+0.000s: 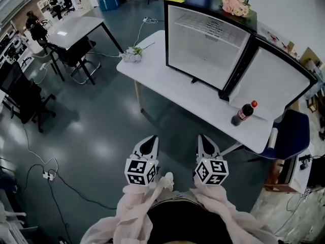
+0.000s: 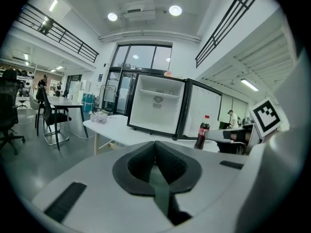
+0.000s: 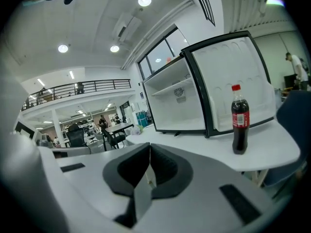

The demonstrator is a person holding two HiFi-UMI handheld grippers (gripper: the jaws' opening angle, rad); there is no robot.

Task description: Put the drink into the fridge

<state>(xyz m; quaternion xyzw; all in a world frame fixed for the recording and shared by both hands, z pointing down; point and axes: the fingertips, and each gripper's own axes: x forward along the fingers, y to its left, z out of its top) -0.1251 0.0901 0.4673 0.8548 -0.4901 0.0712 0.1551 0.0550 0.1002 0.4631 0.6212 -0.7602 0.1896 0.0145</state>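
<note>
- Both grippers low in the head view: your left gripper (image 1: 148, 142) and right gripper (image 1: 205, 141) hang side by side at bottom centre, each with its jaws pressed together and nothing between them.
- The drink (image 1: 245, 112) stands upright at right of centre, well apart from both sets of fingers, on the white table (image 1: 172, 88).
- It sits just in front of the open fridge door (image 1: 277, 80), right of the fridge (image 1: 203, 44) cavity.
- Textures: dark cola in a slim plastic bottle with a red cap and red label; a smooth white fridge lining in a black frame; ribbed black pads on the jaws.
- Your right gripper view shows the bottle large and clear at right; the left gripper view has it small, right of centre.
- Only the head view shows the pink flowers (image 1: 233, 3) on top of the fridge.
</note>
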